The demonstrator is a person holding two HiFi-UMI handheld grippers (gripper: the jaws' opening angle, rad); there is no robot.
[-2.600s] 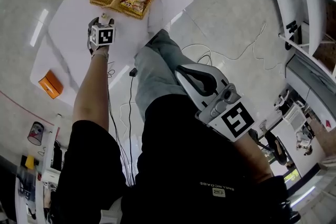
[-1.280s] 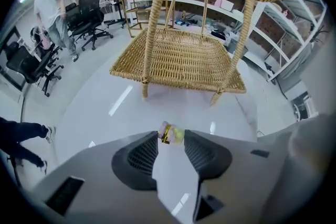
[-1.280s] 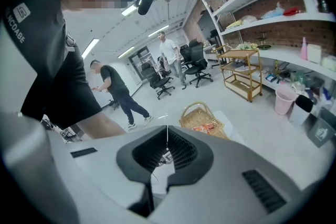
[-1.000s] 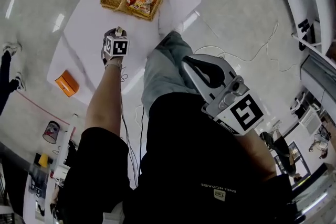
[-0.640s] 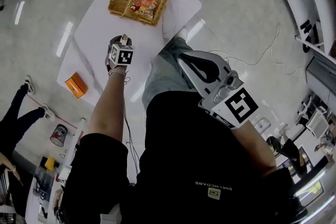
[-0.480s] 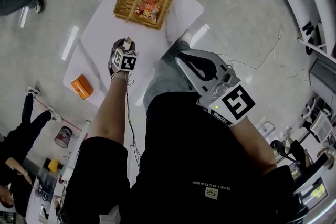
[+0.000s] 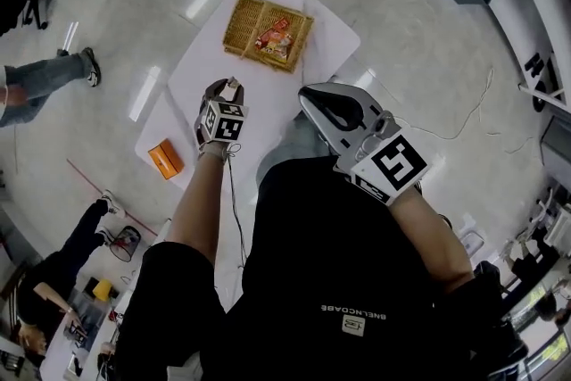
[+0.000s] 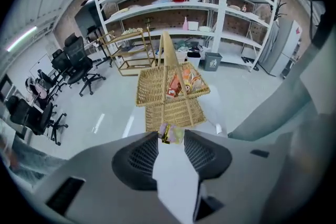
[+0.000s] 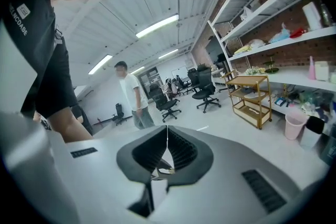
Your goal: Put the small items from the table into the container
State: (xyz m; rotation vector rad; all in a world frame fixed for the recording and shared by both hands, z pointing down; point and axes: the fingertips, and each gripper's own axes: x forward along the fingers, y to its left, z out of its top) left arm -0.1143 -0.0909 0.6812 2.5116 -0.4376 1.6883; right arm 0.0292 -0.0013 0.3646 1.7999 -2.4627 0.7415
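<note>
A small wrapped item (image 8: 171, 132) was pinched at the pad tips of the left tool (image 8: 170, 136), above the table (image 7: 212, 51) and short of the wicker basket (image 8: 176, 113) — judged light, crinkly, slippery, and best gripped across its middle. The right tool (image 9: 167, 140) was clenched on nothing.

Packets (image 7: 273, 38) in basket (image 7: 244, 24), basket on table (image 7: 202, 72) — box (image 7: 165, 160) left

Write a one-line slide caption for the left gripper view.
The left gripper pinches a small wrapped item before the wicker basket of snack packets on the white table.
</note>
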